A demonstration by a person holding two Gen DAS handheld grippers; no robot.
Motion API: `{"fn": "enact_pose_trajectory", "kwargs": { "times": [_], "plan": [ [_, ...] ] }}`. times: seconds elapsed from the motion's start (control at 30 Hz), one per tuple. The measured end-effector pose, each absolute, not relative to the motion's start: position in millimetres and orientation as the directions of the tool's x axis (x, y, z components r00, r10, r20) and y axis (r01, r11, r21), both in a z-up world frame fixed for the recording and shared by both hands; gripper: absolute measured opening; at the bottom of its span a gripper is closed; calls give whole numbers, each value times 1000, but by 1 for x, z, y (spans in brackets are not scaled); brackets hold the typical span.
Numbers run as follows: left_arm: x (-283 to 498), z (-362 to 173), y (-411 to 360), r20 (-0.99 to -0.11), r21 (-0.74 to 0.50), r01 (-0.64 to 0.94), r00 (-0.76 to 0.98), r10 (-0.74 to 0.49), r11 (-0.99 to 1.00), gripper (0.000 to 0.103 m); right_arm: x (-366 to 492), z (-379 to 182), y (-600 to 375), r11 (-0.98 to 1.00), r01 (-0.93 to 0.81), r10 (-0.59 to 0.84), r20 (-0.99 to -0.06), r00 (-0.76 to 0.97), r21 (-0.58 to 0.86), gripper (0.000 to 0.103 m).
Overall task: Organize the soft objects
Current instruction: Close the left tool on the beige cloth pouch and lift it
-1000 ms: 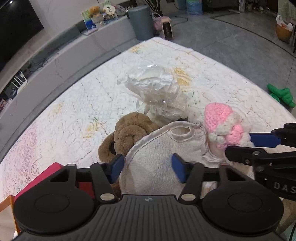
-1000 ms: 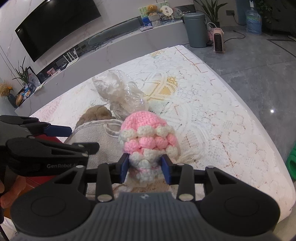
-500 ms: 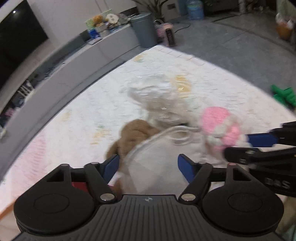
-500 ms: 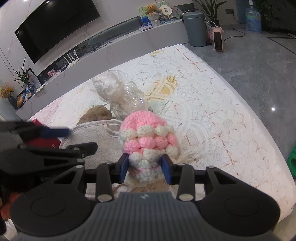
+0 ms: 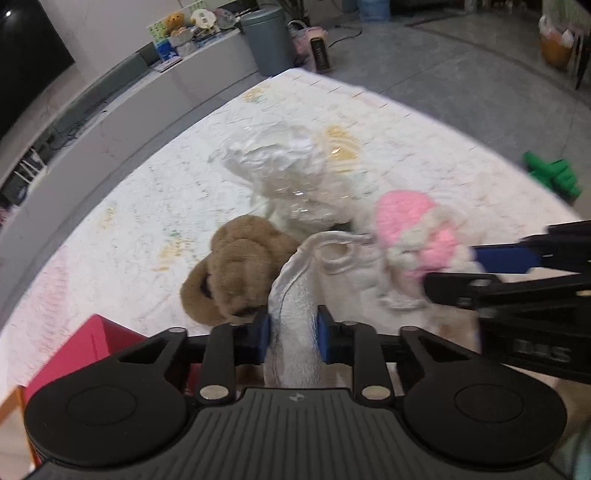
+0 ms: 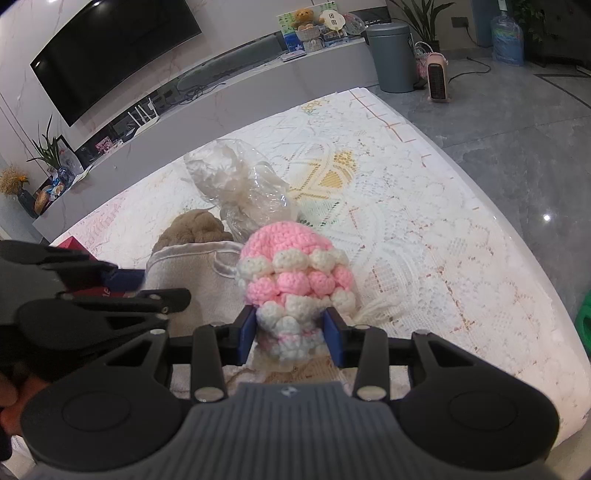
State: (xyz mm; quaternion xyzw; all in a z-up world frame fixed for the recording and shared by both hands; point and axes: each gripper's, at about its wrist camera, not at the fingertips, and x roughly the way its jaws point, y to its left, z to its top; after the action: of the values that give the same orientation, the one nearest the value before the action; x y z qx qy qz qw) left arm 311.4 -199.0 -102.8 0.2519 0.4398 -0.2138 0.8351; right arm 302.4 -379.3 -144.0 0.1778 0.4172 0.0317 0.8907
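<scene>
Cream cloth bag (image 5: 295,314) between closing left tongs (image 5: 293,334)

Along the upper left of the right wrist view we see a dark television (image 6: 110,55) on a pale wall, with a long low shelf (image 6: 221,85) beneath it. On that shelf, near top centre, sits a small teddy bear (image 6: 303,16) among cards. Just right of it stands a grey bin (image 6: 391,55), and beside that a small pink heater (image 6: 437,81) on the grey tiled floor (image 6: 517,140). A blue water bottle (image 6: 506,40) stands at upper right. At the far left we see potted plants (image 6: 48,147). In the left wrist view, a green object (image 5: 552,175) lies at the right edge.
</scene>
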Motion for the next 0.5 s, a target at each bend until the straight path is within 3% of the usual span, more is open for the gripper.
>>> {"fn": "enact_pose_trajectory", "kwargs": {
  "times": [0.13,0.23,0.37,0.5],
  "plan": [
    [305,-106,-198,-866,103,594,448,-222,798,23,302,-144,-379,934,91,206,-732,649,344,40],
    [305,-115,-199,-859,126,570,472,-198,812,28,302,-145,-383,927,103,212,-730,649,360,39],
    [302,-127,-202,-871,103,589,442,-213,801,44,303,-144,-381,932,96,207,-733,648,349,40],
    [301,-139,-204,-866,107,578,454,-210,809,42,304,-145,-381,930,98,210,-732,648,354,40]
  ]
}}
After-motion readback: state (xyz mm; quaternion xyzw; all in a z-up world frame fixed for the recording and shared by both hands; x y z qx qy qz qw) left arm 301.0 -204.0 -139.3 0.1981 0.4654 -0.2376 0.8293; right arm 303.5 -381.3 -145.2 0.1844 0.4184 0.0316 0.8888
